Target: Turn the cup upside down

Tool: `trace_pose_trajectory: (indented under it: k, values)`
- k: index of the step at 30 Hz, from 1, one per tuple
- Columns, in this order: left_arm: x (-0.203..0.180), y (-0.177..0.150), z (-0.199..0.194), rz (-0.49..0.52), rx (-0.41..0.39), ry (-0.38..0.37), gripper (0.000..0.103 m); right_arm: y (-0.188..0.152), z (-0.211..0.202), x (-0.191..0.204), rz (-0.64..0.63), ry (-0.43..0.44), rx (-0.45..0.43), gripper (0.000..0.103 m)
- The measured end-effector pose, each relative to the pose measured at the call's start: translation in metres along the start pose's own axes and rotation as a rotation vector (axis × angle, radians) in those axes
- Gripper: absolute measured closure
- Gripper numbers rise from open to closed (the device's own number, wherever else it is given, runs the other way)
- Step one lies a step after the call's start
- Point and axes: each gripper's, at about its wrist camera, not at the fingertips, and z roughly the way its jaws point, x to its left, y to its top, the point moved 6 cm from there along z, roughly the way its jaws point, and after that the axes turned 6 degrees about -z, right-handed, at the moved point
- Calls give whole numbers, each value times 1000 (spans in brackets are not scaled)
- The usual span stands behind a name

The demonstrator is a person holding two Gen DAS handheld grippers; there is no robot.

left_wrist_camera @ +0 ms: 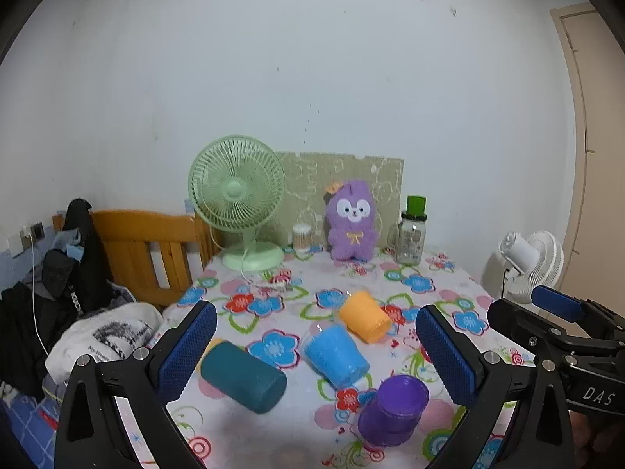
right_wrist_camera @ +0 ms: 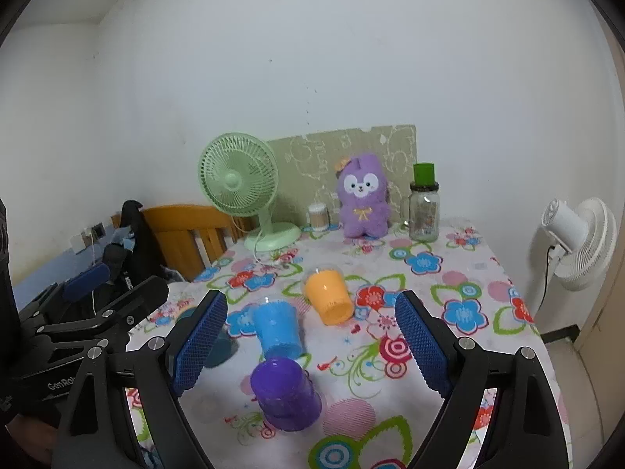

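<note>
Several plastic cups sit on a flowered tablecloth. A purple cup (left_wrist_camera: 392, 410) (right_wrist_camera: 285, 392) stands upside down nearest me. A light blue cup (left_wrist_camera: 336, 355) (right_wrist_camera: 278, 329) and an orange cup (left_wrist_camera: 364, 315) (right_wrist_camera: 329, 295) also rest mouth down, tilted in the fisheye view. A teal cup (left_wrist_camera: 243, 376) (right_wrist_camera: 219, 346) lies on its side at the left, partly hidden by a finger in the right wrist view. My left gripper (left_wrist_camera: 316, 351) is open and empty above the cups. My right gripper (right_wrist_camera: 310, 346) is open and empty, and also shows in the left wrist view (left_wrist_camera: 554, 312).
At the table's back stand a green desk fan (left_wrist_camera: 238, 203), a purple plush toy (left_wrist_camera: 352, 222), a glass jar with green lid (left_wrist_camera: 411, 234) and a cotton-swab tub (left_wrist_camera: 301, 236). A wooden headboard (left_wrist_camera: 148, 246) and clothes lie left; a white fan (right_wrist_camera: 578, 242) stands right.
</note>
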Motion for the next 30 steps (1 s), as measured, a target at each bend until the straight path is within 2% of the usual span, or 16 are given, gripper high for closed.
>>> trace_pose_trajectory:
  k: [10, 30]
  values:
    - [2, 12, -13, 7, -71, 5, 0, 10, -8, 4, -6, 5, -57, 13]
    - [1, 13, -15, 6, -78, 8, 0, 11, -11, 5, -14, 7, -65, 13]
